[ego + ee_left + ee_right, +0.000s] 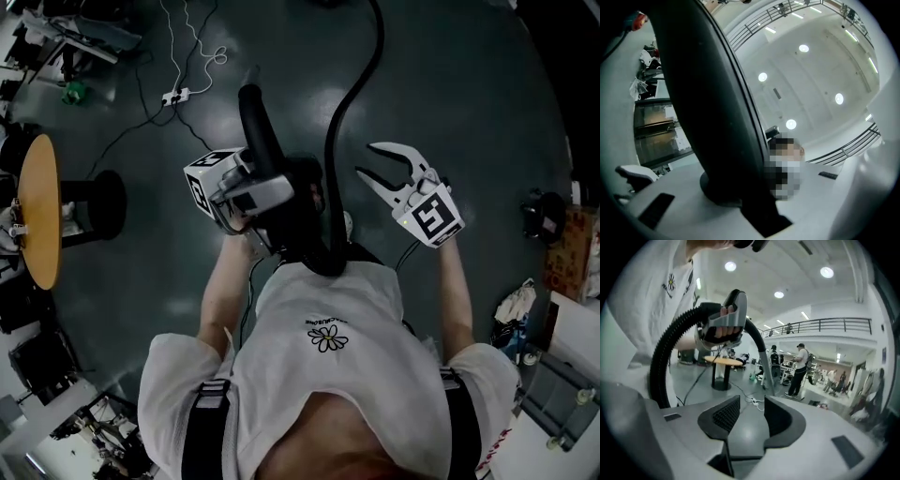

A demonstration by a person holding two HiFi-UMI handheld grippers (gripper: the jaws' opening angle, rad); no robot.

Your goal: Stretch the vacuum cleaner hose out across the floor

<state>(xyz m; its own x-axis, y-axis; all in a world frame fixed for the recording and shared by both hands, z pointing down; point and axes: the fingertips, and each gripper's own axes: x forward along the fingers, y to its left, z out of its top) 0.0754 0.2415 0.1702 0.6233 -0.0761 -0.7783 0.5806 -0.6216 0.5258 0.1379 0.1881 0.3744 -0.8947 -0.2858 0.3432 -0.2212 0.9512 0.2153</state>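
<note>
The black vacuum hose runs from my chest up across the dark floor and out of the head view's top edge. Its rigid black handle tube rises in front of me, and my left gripper is shut on it. In the left gripper view the tube fills the left half against the ceiling. My right gripper hovers open just right of the hose, with nothing between its fingers. The right gripper view shows its jaws apart and empty, with the ribbed hose curving up to the left gripper.
A round wooden table on a black base stands at the left. A white power strip with trailing cables lies on the floor ahead. Bags and boxes sit at the right. Several people stand far off.
</note>
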